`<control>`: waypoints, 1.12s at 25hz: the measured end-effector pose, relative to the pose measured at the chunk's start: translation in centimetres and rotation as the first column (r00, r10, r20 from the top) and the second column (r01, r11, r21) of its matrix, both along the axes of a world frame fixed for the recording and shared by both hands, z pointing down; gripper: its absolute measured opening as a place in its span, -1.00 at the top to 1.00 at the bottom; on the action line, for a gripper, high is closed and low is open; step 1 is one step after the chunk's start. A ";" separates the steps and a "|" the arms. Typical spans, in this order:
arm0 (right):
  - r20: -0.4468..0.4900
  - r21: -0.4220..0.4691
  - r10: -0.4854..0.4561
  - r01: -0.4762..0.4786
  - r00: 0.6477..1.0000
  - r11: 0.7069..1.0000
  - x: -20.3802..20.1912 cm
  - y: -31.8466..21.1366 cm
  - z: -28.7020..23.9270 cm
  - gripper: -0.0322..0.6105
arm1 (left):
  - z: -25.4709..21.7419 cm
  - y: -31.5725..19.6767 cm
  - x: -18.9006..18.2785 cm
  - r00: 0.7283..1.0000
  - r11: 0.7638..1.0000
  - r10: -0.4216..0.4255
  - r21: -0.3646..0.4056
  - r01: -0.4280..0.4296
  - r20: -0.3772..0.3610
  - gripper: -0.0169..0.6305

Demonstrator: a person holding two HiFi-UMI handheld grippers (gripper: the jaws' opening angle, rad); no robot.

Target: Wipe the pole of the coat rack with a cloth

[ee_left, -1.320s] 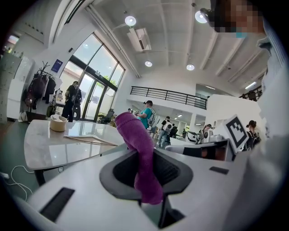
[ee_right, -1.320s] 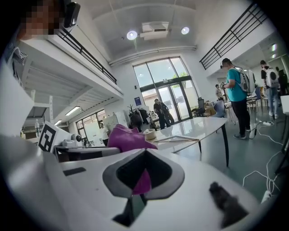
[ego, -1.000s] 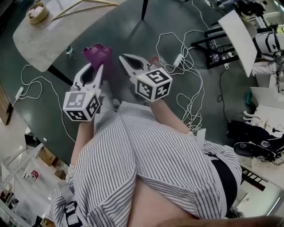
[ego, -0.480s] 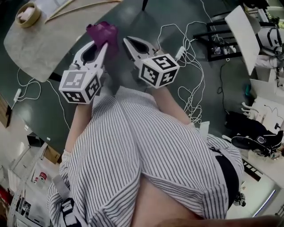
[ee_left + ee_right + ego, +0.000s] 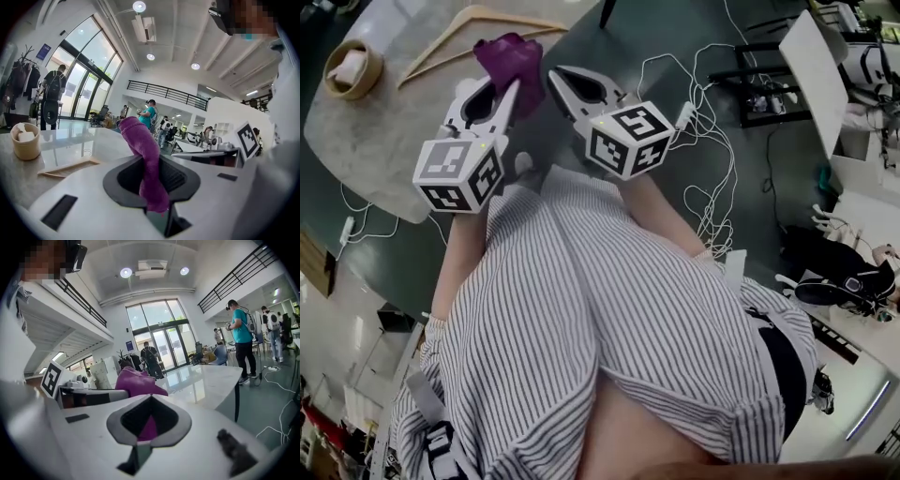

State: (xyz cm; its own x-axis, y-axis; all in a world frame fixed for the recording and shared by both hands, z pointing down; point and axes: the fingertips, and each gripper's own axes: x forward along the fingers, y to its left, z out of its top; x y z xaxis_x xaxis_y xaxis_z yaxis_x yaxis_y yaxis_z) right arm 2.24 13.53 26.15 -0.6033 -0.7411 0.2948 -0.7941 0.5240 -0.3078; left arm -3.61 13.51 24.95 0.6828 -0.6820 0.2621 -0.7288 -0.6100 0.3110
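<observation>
A purple cloth (image 5: 508, 54) sticks up from the tips of my left gripper (image 5: 508, 86), which is shut on it. In the left gripper view the cloth (image 5: 140, 140) stands pinched between the white jaws of that gripper (image 5: 151, 161). My right gripper (image 5: 555, 75) is just right of the cloth, jaws shut, with nothing held. In the right gripper view the right gripper (image 5: 150, 398) points past the cloth (image 5: 136, 383). A coat rack (image 5: 23, 65) hung with dark coats stands far off by the glass doors; the same coat rack (image 5: 124, 357) is small in the right gripper view.
A pale round table (image 5: 384, 131) lies ahead at the left, bearing a wooden hanger (image 5: 478, 21) and a small round tub (image 5: 352, 67). White cables (image 5: 703, 141) sprawl over the dark floor at the right. Desks and gear (image 5: 806, 66) crowd the right side. People stand in the hall.
Both grippers have moved forward and up in the head view, the left still carrying the cloth. The table with the hanger has come closer.
</observation>
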 end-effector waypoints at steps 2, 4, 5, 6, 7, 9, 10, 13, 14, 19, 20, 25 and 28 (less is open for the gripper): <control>-0.004 -0.001 0.026 -0.026 1.000 1.000 0.0 -1.8 0.2 0.85 | 0.3 -1.6 -0.5 1.000 1.000 0.013 -0.007 -0.013 0.004 0.69; 0.000 -0.004 0.048 -0.048 0.999 0.999 0.2 -3.4 0.4 0.85 | 0.6 -3.1 -0.9 1.000 1.000 0.019 -0.011 -0.019 0.005 0.69; 0.002 -0.007 0.057 -0.057 0.998 0.998 0.3 -4.2 0.5 0.85 | 0.7 -3.8 -1.0 1.000 1.000 0.021 -0.014 -0.021 0.005 0.69; 0.003 -0.010 0.065 -0.065 0.998 0.998 0.4 -4.9 0.6 0.85 | 0.8 -4.5 -1.1 1.000 1.000 0.025 -0.018 -0.025 0.005 0.69; 0.004 -0.013 0.073 -0.073 0.997 0.997 0.5 -5.5 0.6 0.86 | 0.8 -5.2 -1.1 1.000 0.999 0.030 -0.022 -0.030 0.005 0.69; 0.003 -0.019 0.084 -0.084 0.996 0.996 0.7 -6.5 0.7 0.85 | 1.0 -6.2 -1.0 0.999 0.999 0.045 -0.027 -0.045 0.007 0.69; 0.001 -0.025 0.088 -0.088 0.996 0.996 0.8 -6.9 0.9 0.85 | 1.2 -6.6 -0.8 0.999 0.998 0.052 -0.030 -0.052 0.008 0.69; 0.002 -0.062 0.087 -0.086 0.996 0.994 1.0 -7.5 2.1 0.85 | 2.0 -7.3 -0.6 0.998 0.997 0.065 -0.042 -0.064 0.015 0.69; 0.005 -0.071 0.087 -0.087 0.996 0.994 1.1 -7.6 2.5 0.85 | 2.3 -7.4 -0.6 0.998 0.997 0.066 -0.047 -0.065 0.016 0.69; -0.007 -0.092 0.085 -0.085 0.996 0.992 1.6 -8.7 3.1 0.85 | 3.0 -8.5 -0.7 0.999 0.996 0.052 -0.068 -0.051 0.014 0.69; -0.008 -0.096 0.078 -0.079 0.997 0.992 1.7 -9.1 3.2 0.85 | 3.0 -8.9 -0.6 0.999 0.996 0.049 -0.072 -0.048 0.012 0.69; -0.002 -0.111 0.069 -0.069 0.998 0.991 2.2 -11.6 3.4 0.85 | 2.9 -11.5 0.3 0.998 0.996 0.050 -0.078 -0.048 0.024 0.69; 0.000 -0.120 0.051 -0.051 0.999 0.992 2.5 -13.1 3.5 0.85 | 2.7 -13.1 0.8 0.996 0.997 0.055 -0.050 -0.051 0.066 0.69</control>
State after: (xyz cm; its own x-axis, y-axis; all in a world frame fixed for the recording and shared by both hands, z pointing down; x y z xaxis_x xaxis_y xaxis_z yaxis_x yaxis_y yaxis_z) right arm 4.77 0.41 29.67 -0.5664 -0.7306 0.3814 -0.8180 0.4420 -0.3681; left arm -2.79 0.42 27.63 0.6971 -0.6309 0.3404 -0.7162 -0.6339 0.2918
